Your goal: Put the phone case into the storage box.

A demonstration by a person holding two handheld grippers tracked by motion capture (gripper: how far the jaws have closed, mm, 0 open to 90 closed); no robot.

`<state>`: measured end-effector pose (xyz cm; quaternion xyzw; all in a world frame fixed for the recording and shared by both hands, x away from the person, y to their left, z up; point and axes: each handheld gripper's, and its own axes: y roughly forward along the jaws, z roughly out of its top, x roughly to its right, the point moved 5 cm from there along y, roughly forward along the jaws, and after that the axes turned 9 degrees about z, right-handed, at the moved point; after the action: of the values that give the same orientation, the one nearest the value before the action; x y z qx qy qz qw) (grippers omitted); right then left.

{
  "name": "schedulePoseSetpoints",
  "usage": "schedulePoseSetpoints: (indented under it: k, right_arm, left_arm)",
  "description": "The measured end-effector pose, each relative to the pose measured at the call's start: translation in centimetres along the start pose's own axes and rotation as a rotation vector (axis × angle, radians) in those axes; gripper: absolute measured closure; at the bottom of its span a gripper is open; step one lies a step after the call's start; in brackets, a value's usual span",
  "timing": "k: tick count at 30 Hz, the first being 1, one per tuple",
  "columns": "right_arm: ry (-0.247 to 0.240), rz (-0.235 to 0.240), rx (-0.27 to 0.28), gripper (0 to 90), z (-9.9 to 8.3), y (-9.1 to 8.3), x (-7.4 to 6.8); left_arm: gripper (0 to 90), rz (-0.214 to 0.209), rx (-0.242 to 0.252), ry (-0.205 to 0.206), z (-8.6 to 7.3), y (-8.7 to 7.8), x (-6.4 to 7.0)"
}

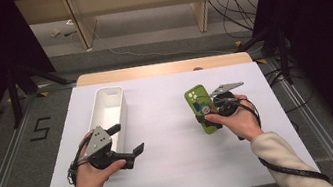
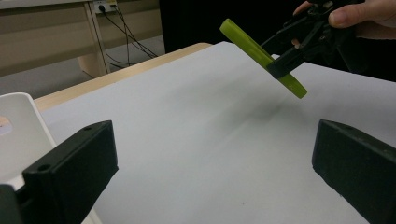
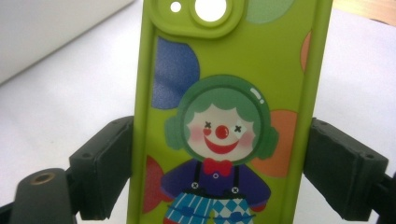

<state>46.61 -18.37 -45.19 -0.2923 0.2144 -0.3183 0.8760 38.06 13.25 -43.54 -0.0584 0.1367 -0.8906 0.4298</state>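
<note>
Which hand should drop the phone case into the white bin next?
Right. The right gripper already clamps the green phone case by its long edges, lifted off the table. The left gripper is open, beside the white bin, so no handover is needed.

The green phone case (image 3: 233,93) looks like smooth, soft-matt rubbery plastic, the bin (image 1: 106,110) at ten o'clock glossy white plastic, the table (image 1: 171,138) covered in matt white paper, its far edge wood.

We see a lime-green phone case (image 3: 233,116) printed with a green-haired, red-nosed clown, a white bin (image 1: 107,114), and black gripper jaws.
</note>
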Motion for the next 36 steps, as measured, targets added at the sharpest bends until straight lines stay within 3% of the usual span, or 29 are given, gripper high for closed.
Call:
schedulePoseSetpoints:
  k: [19, 36]
  right_arm:
    - [-0.081, 0.050, 0.145, 15.7, 0.0, -1.9, -1.2]
    - [-0.108, 0.056, 0.216, 15.8, -1.0, -3.0, -1.7]
  left_arm:
    - [0.0, 0.002, 0.002, 0.003, 0.1, 0.0, -0.1]
    - [0.0, 0.003, 0.000, 0.002, 0.0, 0.0, -0.1]
